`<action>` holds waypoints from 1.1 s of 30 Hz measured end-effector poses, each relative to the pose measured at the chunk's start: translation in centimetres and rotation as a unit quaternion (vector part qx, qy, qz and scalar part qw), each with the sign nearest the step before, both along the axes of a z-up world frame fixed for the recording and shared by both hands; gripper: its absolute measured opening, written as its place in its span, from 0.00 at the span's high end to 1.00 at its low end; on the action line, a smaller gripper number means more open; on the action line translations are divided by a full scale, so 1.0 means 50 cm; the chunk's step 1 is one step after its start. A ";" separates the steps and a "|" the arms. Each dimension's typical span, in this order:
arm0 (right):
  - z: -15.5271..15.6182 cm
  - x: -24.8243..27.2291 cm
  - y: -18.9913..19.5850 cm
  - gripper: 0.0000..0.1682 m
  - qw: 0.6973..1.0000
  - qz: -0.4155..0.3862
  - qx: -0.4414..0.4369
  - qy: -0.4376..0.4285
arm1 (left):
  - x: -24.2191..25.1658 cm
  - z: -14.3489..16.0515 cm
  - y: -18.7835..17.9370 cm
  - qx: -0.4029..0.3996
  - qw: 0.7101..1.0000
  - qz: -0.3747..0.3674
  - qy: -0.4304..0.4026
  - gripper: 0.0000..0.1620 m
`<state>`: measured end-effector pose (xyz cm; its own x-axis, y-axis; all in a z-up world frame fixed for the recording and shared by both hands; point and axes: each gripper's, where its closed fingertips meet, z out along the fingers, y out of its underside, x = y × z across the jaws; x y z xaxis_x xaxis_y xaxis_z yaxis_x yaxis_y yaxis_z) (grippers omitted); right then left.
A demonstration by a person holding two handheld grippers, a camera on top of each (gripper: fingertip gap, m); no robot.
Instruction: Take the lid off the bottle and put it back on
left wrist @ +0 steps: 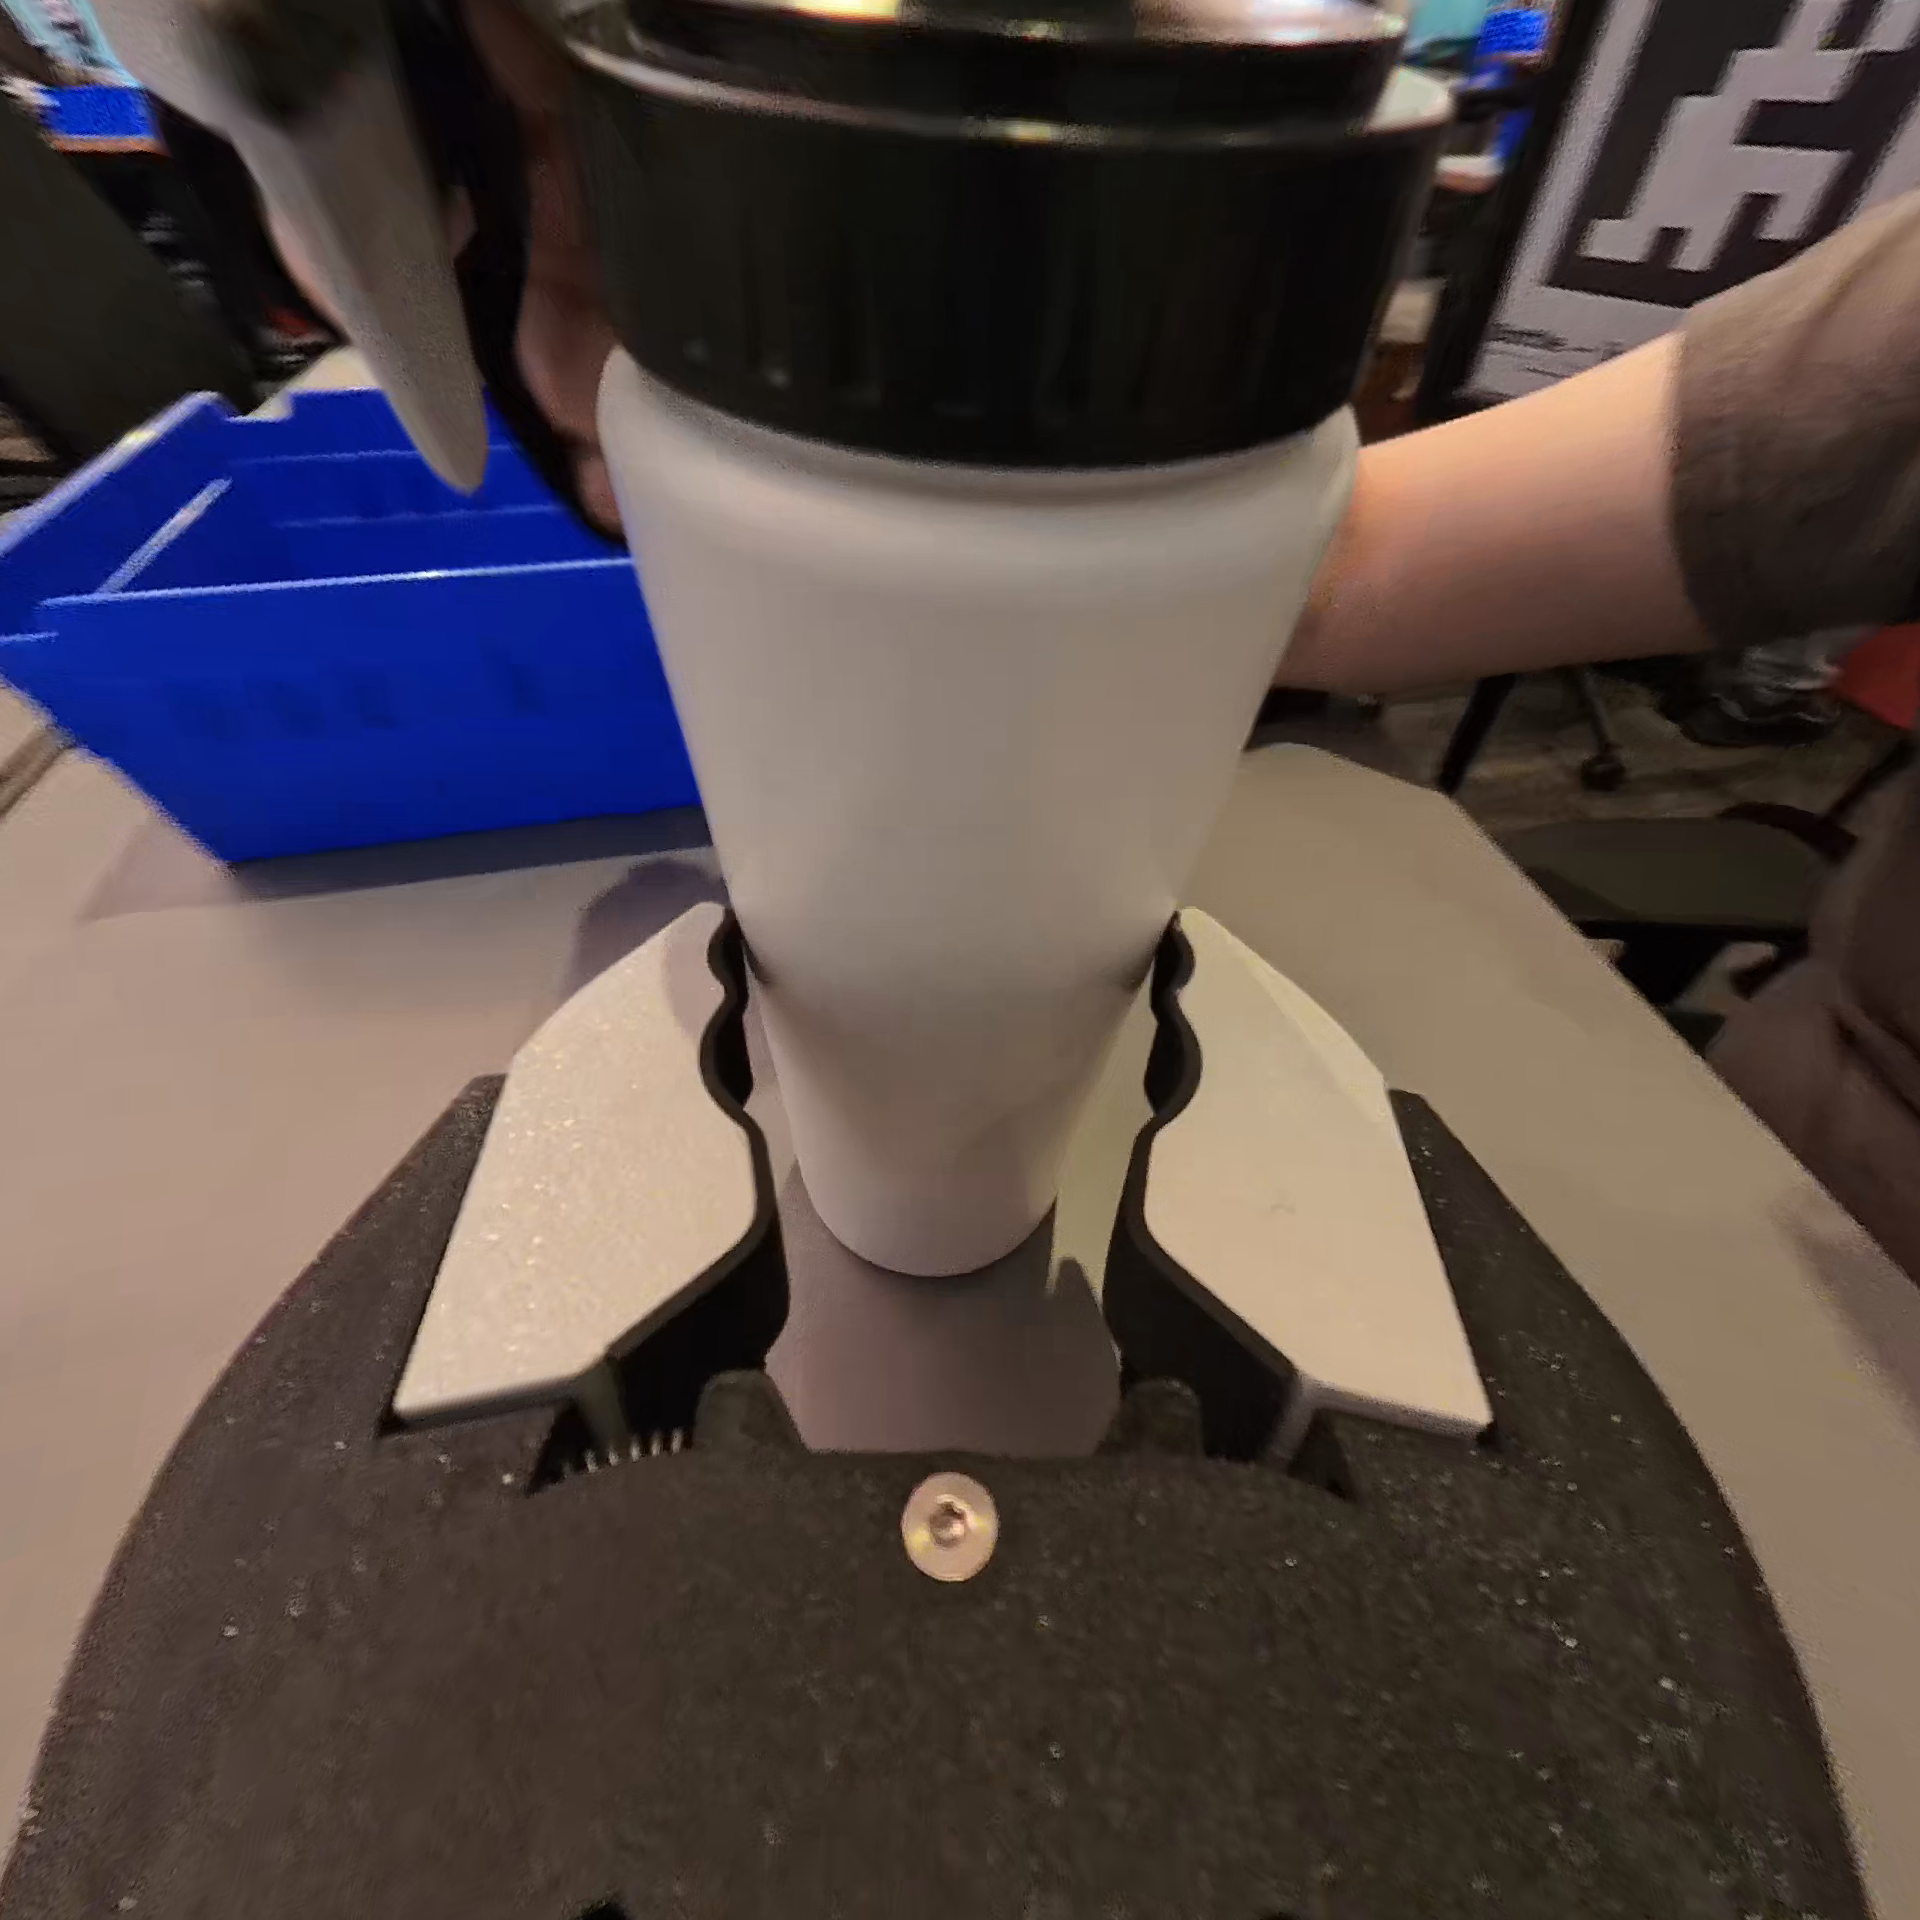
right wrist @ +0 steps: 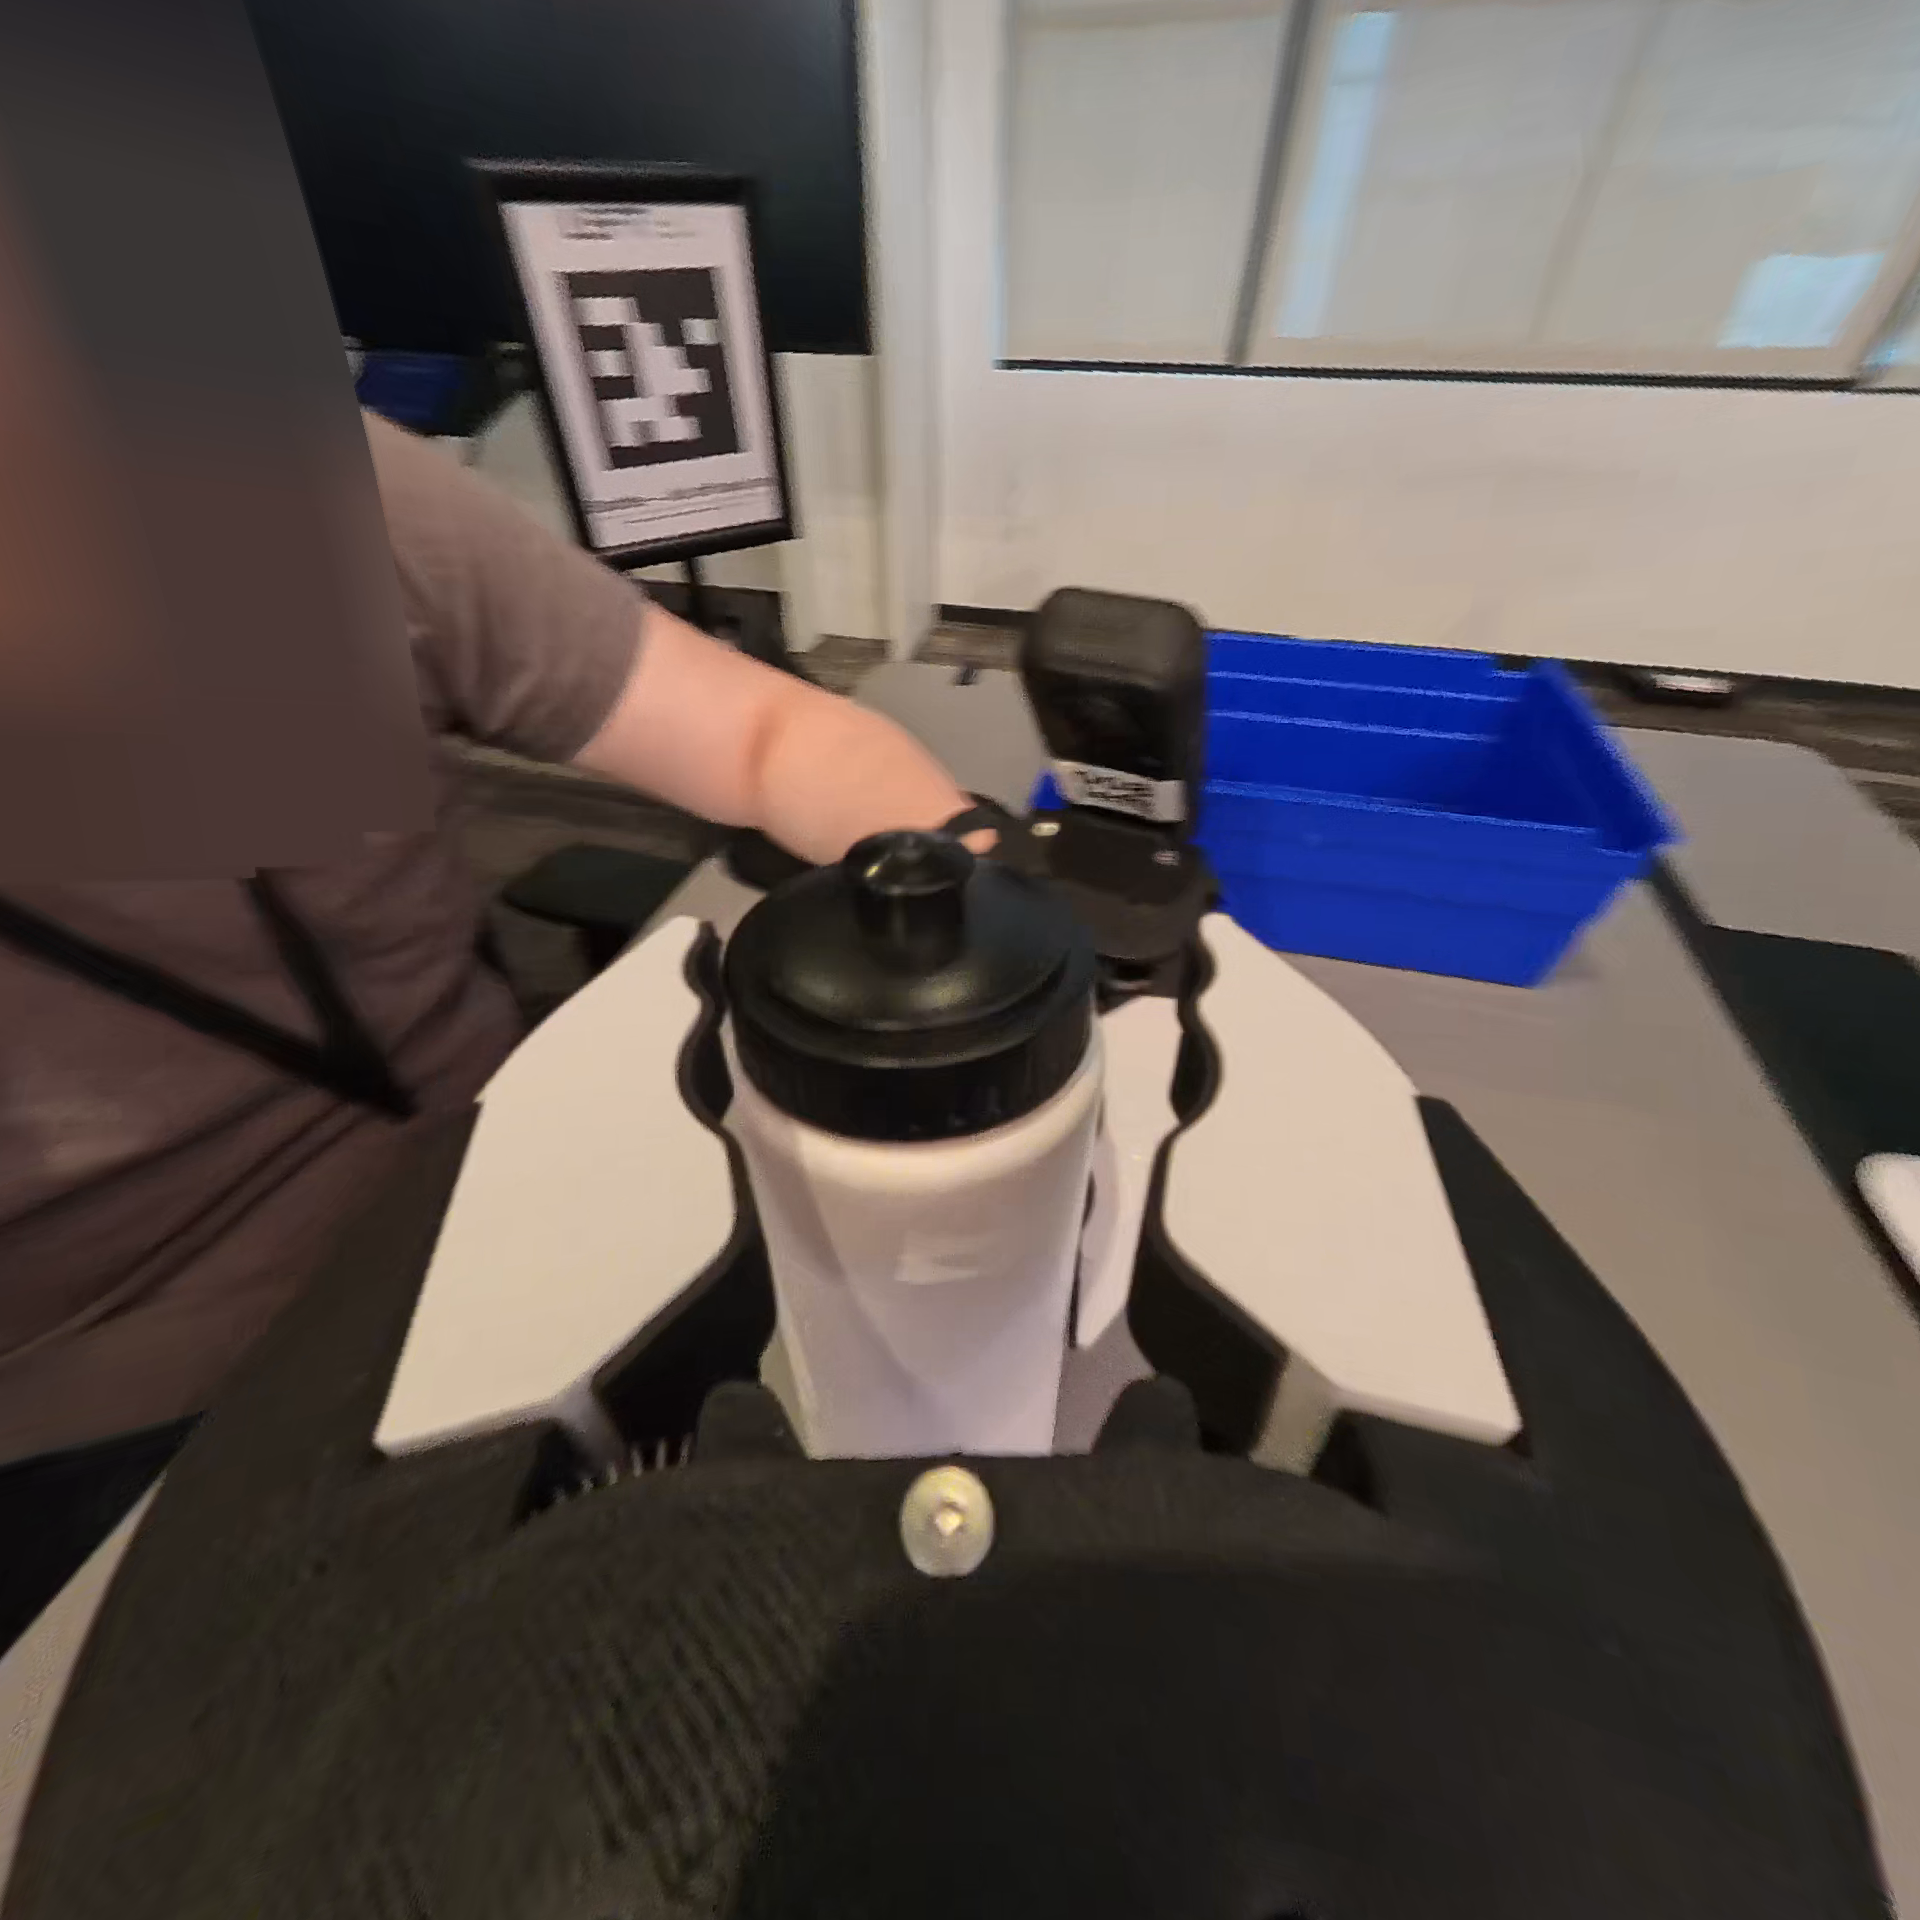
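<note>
**Bottle held low, lid not yet gripped**

While the left gripper (left wrist: 951, 1049) is clamped on the lower body of the white bottle (left wrist: 966, 748), I see the black lid (left wrist: 987, 281) seated on the neck. The bottle stands upright on the grey table (left wrist: 260, 1091), with its base just in front of my left camera. Behind it is a blue bin (left wrist: 343, 665), well apart from the bottle.

From the right wrist view, the right gripper (right wrist: 940, 1023) is placed around the lid (right wrist: 909, 997) from above and behind. Its left pad looks to touch the ribbed ring, but on the right side I see a clear gap, so I judge the jaws apart and not yet closed. The picture is blurred there, so I may be wrong about the contact.

What can go wrong from here: if I close the right gripper too low, the pads catch the shoulder of the bottle and not the lid, and nothing unscrews. Also, the left grip is low on a smooth, maybe soft body, so the bottle can turn inside the pads or tilt when I twist.
</note>
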<state>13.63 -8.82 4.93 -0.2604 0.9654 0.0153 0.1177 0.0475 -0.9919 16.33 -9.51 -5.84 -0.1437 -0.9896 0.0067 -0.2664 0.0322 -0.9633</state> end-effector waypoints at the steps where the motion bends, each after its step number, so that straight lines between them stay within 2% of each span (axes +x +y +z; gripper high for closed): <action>1: 0.007 -0.002 0.015 0.48 0.999 -0.032 0.010 0.003 | -0.002 0.000 0.017 0.004 1.000 0.024 0.000 0.53; 6: 0.044 -0.017 0.086 0.47 0.978 -0.201 0.047 0.024 | -0.027 0.000 0.103 0.005 0.987 0.163 0.008 0.53; 9: 0.029 -0.032 0.120 0.47 0.953 -0.293 0.077 0.002 | -0.047 0.001 0.148 -0.001 0.969 0.248 0.006 0.53; 11: 0.014 -0.036 0.152 0.48 0.927 -0.368 0.064 0.006 | -0.058 0.001 0.164 -0.019 0.958 0.285 0.001 0.53; 14: -0.018 -0.048 0.171 0.49 0.910 -0.413 0.036 0.000 | -0.067 0.001 0.174 -0.009 0.950 0.312 0.004 0.53; 18: -0.019 -0.053 0.167 0.55 0.911 -0.411 0.007 0.023 | -0.063 0.000 0.171 0.001 0.946 0.323 0.015 0.53; 22: -0.020 -0.054 0.162 0.55 0.922 -0.386 0.025 -0.001 | -0.060 0.000 0.166 -0.003 0.952 0.304 0.017 0.53; 25: -0.021 -0.057 0.145 0.55 0.944 -0.329 0.027 -0.019 | -0.058 0.000 0.158 -0.001 0.962 0.271 0.020 0.53; 29: -0.020 -0.058 0.060 0.55 0.989 -0.142 0.030 -0.030 | -0.036 0.000 0.090 0.002 0.990 0.142 0.016 0.53; 33: -0.019 -0.034 -0.037 0.55 0.999 0.030 0.011 -0.023 | -0.019 -0.003 0.000 0.026 0.999 0.011 0.035 0.53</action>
